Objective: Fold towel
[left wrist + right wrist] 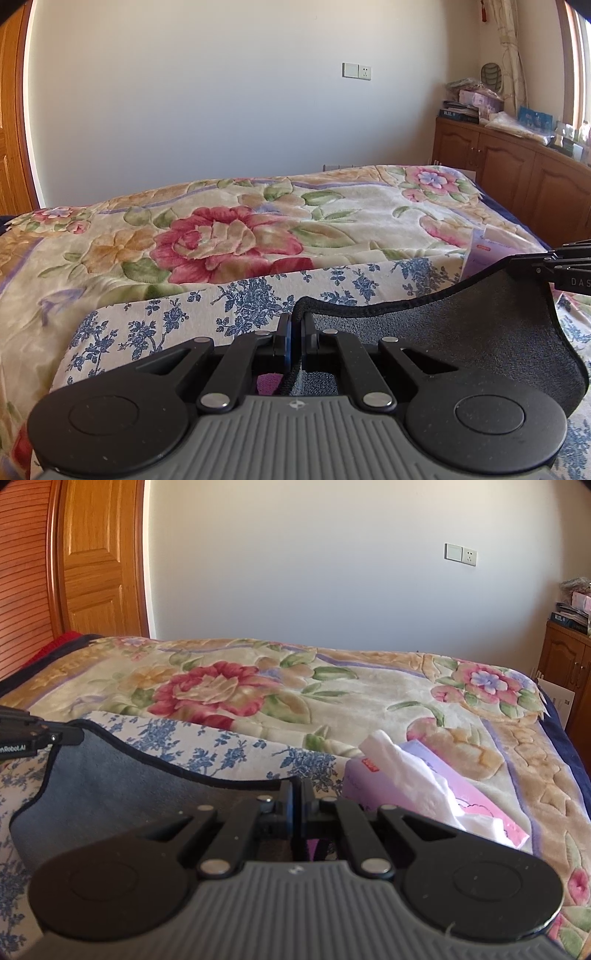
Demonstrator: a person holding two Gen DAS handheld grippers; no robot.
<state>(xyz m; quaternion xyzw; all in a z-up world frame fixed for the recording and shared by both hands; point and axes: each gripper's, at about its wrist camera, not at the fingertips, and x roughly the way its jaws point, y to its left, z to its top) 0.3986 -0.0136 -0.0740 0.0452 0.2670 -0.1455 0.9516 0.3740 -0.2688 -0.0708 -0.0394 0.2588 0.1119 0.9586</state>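
Grey towel [461, 325] getting lifted by two corners, just above the blue-flowered cloth [236, 306] on the bed [229, 236]

It's sagging between the grips, so I'm guessing light, soft and floppy; the dark hemmed corners look like the best place to be holding it. Left gripper [295, 332] and right gripper [296, 801] are both pinching narrow on the hem. Only container nearby: a purple tissue box [461, 794] with a white tissue [406, 771] poking out, just beside the right gripper.

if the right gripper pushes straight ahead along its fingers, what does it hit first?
Probably the blue floral cloth just past the gray towel edge that the right gripper is shut on; the tissue pack sits right of that line. Depth is unclear.
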